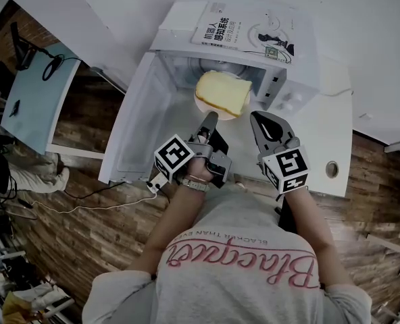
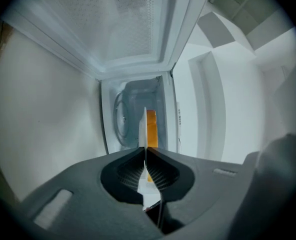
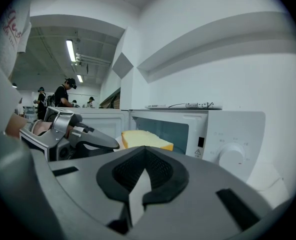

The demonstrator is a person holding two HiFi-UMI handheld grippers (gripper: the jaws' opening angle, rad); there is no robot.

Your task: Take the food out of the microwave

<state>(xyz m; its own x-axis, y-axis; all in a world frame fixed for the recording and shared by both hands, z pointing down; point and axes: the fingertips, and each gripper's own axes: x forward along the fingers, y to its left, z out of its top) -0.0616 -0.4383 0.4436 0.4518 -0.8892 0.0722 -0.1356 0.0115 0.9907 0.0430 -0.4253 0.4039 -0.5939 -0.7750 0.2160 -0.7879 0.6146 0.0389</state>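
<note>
A thick yellow slice of bread (image 1: 221, 91) lies on a small white plate (image 1: 201, 106) at the mouth of the open white microwave (image 1: 301, 79). My left gripper (image 1: 211, 117) is shut on the plate's near rim. In the left gripper view the plate (image 2: 142, 126) shows edge-on between the closed jaws of the left gripper (image 2: 145, 151), with the bread's orange crust (image 2: 152, 129) beside it. My right gripper (image 1: 257, 118) hangs just right of the plate, shut, with nothing in it. The right gripper (image 3: 145, 151) view shows the bread (image 3: 143, 139) and the left gripper (image 3: 105, 143) before the microwave's opening.
The microwave door (image 1: 136, 133) stands swung open to the left. A book (image 1: 247, 29) lies on the microwave's top. The oven sits on a white table (image 1: 335, 147) with a round hole (image 1: 332, 169). Several people (image 3: 63, 94) stand far off in the room.
</note>
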